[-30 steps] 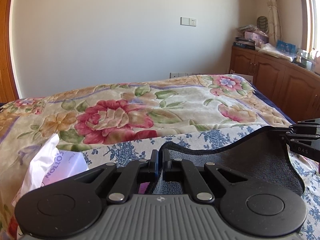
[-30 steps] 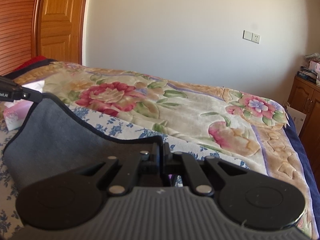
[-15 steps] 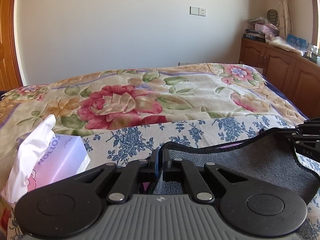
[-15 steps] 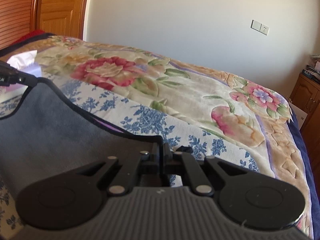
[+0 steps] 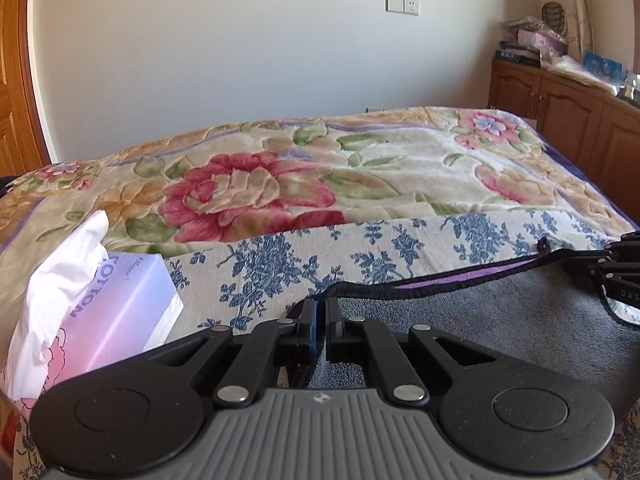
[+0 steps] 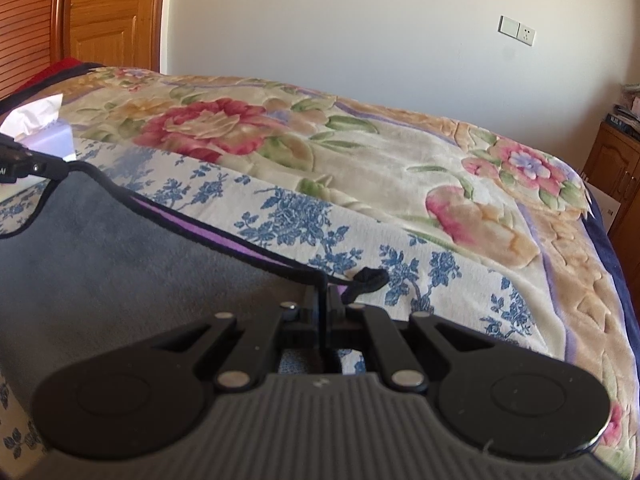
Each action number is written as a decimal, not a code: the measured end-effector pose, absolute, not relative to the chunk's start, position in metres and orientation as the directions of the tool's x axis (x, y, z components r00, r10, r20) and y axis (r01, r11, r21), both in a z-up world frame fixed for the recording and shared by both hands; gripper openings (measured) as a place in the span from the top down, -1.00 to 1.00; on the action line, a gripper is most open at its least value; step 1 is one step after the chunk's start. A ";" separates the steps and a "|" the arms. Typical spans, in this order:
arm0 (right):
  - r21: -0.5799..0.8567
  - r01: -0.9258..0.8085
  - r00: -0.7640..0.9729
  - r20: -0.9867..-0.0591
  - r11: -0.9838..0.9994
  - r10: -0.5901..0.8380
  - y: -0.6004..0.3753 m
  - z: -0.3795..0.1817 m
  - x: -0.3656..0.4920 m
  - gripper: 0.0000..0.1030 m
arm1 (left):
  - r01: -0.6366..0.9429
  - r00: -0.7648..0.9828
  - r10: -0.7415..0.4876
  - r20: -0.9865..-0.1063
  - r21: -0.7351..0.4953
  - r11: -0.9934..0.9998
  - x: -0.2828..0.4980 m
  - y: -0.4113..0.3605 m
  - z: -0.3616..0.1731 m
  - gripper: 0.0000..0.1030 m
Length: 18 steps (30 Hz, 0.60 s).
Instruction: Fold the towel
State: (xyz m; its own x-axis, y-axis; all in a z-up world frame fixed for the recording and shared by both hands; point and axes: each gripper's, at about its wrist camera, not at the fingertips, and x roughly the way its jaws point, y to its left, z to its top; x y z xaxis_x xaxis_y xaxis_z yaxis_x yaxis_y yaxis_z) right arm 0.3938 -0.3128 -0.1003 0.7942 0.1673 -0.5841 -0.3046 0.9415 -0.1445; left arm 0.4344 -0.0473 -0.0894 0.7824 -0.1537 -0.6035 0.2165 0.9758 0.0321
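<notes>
The towel point(image 5: 500, 320) is dark grey with black trim and a purple underside showing along its far edge; it also shows in the right wrist view point(image 6: 120, 264). It is stretched between both grippers, low over the bed. My left gripper point(image 5: 319, 312) is shut on its left corner. My right gripper point(image 6: 325, 300) is shut on its right corner, where a black hanging loop point(image 6: 368, 280) sticks out. Each gripper shows at the edge of the other's view: the right gripper point(image 5: 616, 268), the left gripper point(image 6: 24, 164).
The bed has a blue-flowered white sheet point(image 5: 360, 248) and a thick floral blanket point(image 5: 280, 184) beyond it. A tissue box point(image 5: 100, 304) lies at the left. Wooden cabinets point(image 5: 568, 116) stand at the right, a wooden door point(image 6: 108, 12) at the left.
Both grippers have lowered and moved forward with the towel. The towel's held edge has dropped from a raised sag to lying low and flat near the sheet.
</notes>
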 end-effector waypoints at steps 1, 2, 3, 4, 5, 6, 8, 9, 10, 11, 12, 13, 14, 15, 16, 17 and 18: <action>-0.143 -0.305 0.793 -0.585 0.942 0.168 -0.313 -0.101 0.393 0.92 | 0.215 0.782 -0.153 -0.605 0.031 0.976 0.435 -0.047 -0.090 0.90; -0.141 -0.304 0.792 -0.587 0.942 0.168 -0.313 -0.101 0.394 0.92 | 0.212 0.783 -0.150 -0.604 0.032 0.977 0.435 -0.047 -0.090 0.90; -0.139 -0.302 0.791 -0.588 0.943 0.167 -0.313 -0.101 0.394 0.91 | 0.211 0.783 -0.148 -0.604 0.034 0.977 0.435 -0.048 -0.090 0.89; -0.136 -0.301 0.790 -0.590 0.944 0.167 -0.314 -0.101 0.394 0.91 | 0.212 0.782 -0.147 -0.606 0.037 0.977 0.435 -0.049 -0.091 0.88; -0.134 -0.300 0.789 -0.592 0.944 0.166 -0.314 -0.101 0.394 0.91 | 0.212 0.781 -0.145 -0.608 0.040 0.976 0.436 -0.049 -0.091 0.87; -0.137 -0.299 0.787 -0.595 0.944 0.163 -0.313 -0.101 0.395 0.87 | 0.213 0.780 -0.145 -0.608 0.041 0.976 0.436 -0.050 -0.091 0.85; -0.150 -0.291 0.791 -0.593 0.945 0.150 -0.312 -0.101 0.395 0.37 | 0.208 0.786 -0.136 -0.604 0.051 0.977 0.436 -0.050 -0.091 0.66; -0.151 -0.289 0.794 -0.589 0.945 0.149 -0.312 -0.101 0.394 -0.07 | 0.200 0.788 -0.129 -0.602 0.053 0.978 0.436 -0.050 -0.091 0.50; -0.141 -0.290 0.796 -0.585 0.947 0.156 -0.314 -0.100 0.393 -0.20 | 0.192 0.794 -0.127 -0.594 0.048 0.980 0.435 -0.049 -0.090 0.18; -0.130 -0.291 0.798 -0.580 0.948 0.165 -0.315 -0.098 0.391 -0.20 | 0.185 0.802 -0.126 -0.584 0.043 0.982 0.433 -0.048 -0.089 -0.08; -0.125 -0.289 0.799 -0.578 0.949 0.167 -0.317 -0.097 0.390 -0.20 | 0.179 0.809 -0.123 -0.575 0.041 0.983 0.431 -0.048 -0.087 -0.18; -0.123 -0.285 0.799 -0.579 0.951 0.165 -0.317 -0.097 0.388 -0.20 | 0.173 0.816 -0.121 -0.565 0.040 0.984 0.428 -0.047 -0.086 -0.37; -0.119 -0.283 0.798 -0.580 0.952 0.165 -0.318 -0.096 0.387 -0.20 | 0.167 0.822 -0.120 -0.557 0.035 0.985 0.426 -0.047 -0.085 -0.54; -0.114 -0.280 0.798 -0.580 0.953 0.165 -0.319 -0.094 0.385 -0.20 | 0.163 0.826 -0.121 -0.550 0.027 0.986 0.424 -0.046 -0.083 -0.61; -0.109 -0.276 0.798 -0.579 0.955 0.165 -0.319 -0.093 0.382 -0.21 | 0.158 0.832 -0.123 -0.541 0.019 0.987 0.420 -0.046 -0.080 -0.71; -0.101 -0.274 0.800 -0.577 0.956 0.168 -0.319 -0.091 0.380 -0.21 | 0.152 0.838 -0.121 -0.531 0.014 0.988 0.417 -0.045 -0.077 -0.77; -0.094 -0.272 0.801 -0.574 0.958 0.171 -0.320 -0.088 0.376 -0.21 | 0.145 0.843 -0.117 -0.525 0.013 0.989 0.414 -0.045 -0.073 -0.80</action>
